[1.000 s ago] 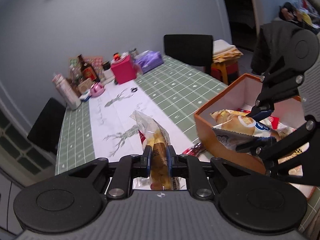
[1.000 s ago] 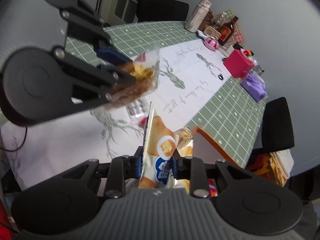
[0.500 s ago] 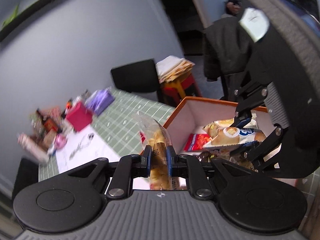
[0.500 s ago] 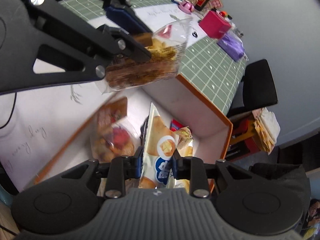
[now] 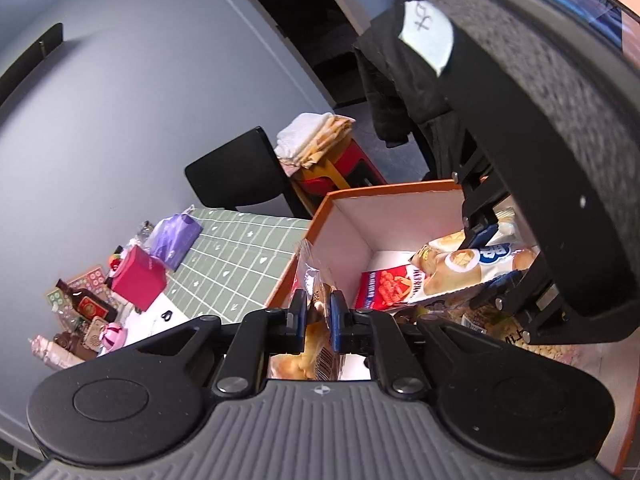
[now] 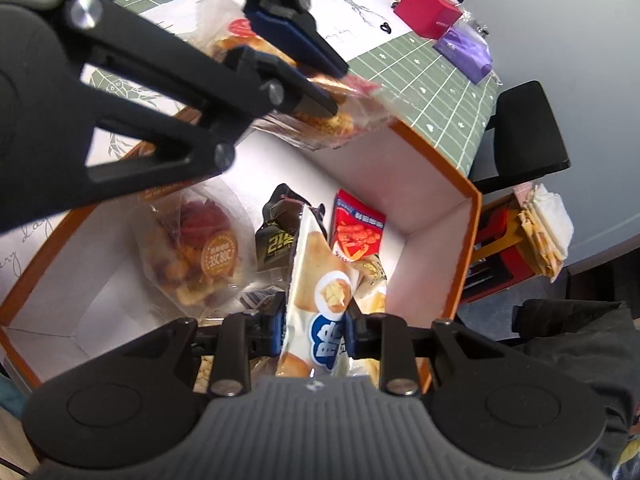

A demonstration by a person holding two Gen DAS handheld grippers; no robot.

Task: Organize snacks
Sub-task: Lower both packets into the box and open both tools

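Both grippers hold snacks over the orange-rimmed, white-lined cardboard box [image 6: 474, 216]. The left gripper [image 5: 318, 312] pinches a clear bread packet [image 6: 320, 120] above the far wall. The right gripper [image 6: 314, 330] clamps a white printed bun packet [image 6: 320, 280] inside. Lower each clear of the rim before releasing.

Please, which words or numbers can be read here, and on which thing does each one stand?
"35C 80C": round orange sticker on the clear pastry bag.
"21", seemingly: black packet.
Blue letters on the cream bag, white print on the red packet: not legible.
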